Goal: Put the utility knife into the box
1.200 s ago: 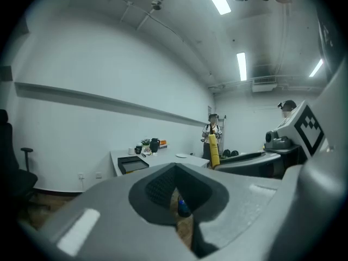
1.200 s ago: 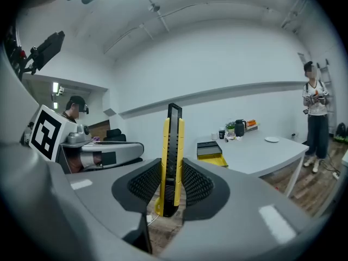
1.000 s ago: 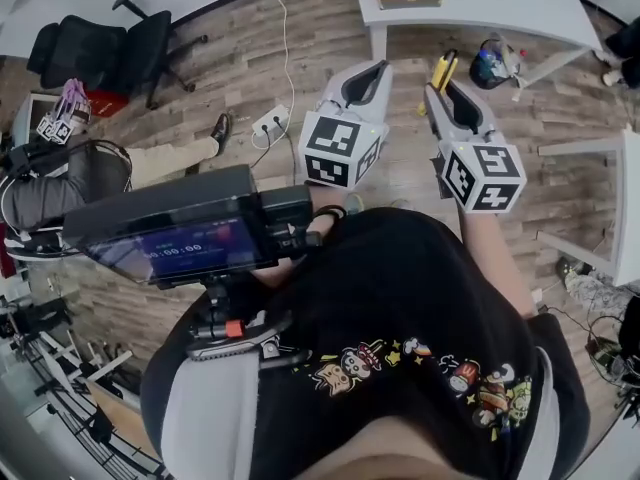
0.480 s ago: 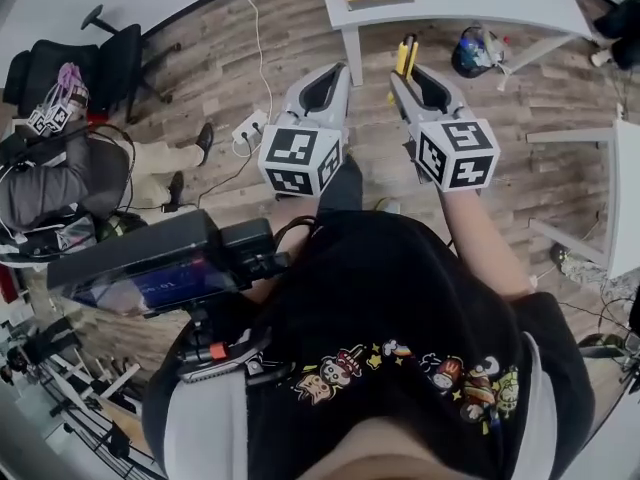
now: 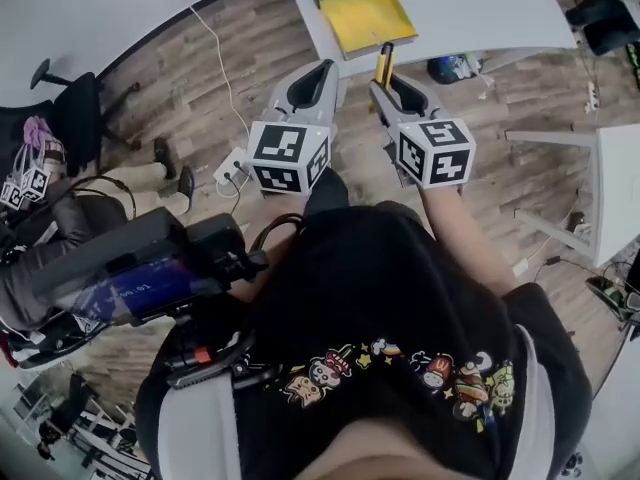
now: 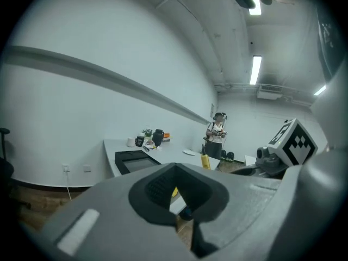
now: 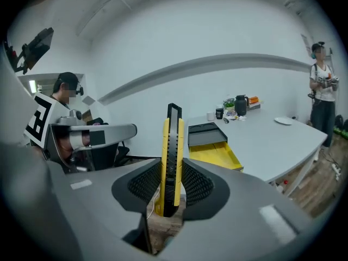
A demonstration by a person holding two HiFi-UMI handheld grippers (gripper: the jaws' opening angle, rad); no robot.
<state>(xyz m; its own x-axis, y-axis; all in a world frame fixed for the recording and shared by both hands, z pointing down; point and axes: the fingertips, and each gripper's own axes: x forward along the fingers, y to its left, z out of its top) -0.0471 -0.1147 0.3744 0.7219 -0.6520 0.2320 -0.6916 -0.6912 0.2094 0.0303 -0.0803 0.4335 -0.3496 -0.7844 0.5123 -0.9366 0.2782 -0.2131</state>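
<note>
1. While the right gripper (image 5: 386, 86) hangs over the wooden floor (image 5: 520, 118), its jaws are clamped on the utility knife (image 7: 172, 156). The ribbed pads press the two flat sides low on the handle. In the right gripper view the knife stands up toward 12 o'clock, its black end well clear of the jaws.
2. At 9 o'clock of it in the head view, just beside, the left gripper (image 6: 175, 203) has its jaws drawn together with nothing between them.
3. At 12 o'clock from both grippers the box (image 5: 372, 16), a shallow yellow tray, lies open on the white table (image 5: 480, 8). A dark tray-shaped part (image 7: 205, 134), probably its lid, touches the box's far edge. The knife is not yet over the box.
4. Judged by its look, the knife is light and stiff, with a smooth plastic shell that could slip. The ridged strip down its middle should offer some bite.
5. Held near one end, the long body may pivot between the pads. A hold nearer mid-length on the flat sides would be steadier.
6. Whether the blade is drawn in cannot be told, so the black end is best kept away from the tray wall.
7. Laying it lengthwise should suit the shallow tray.
</note>
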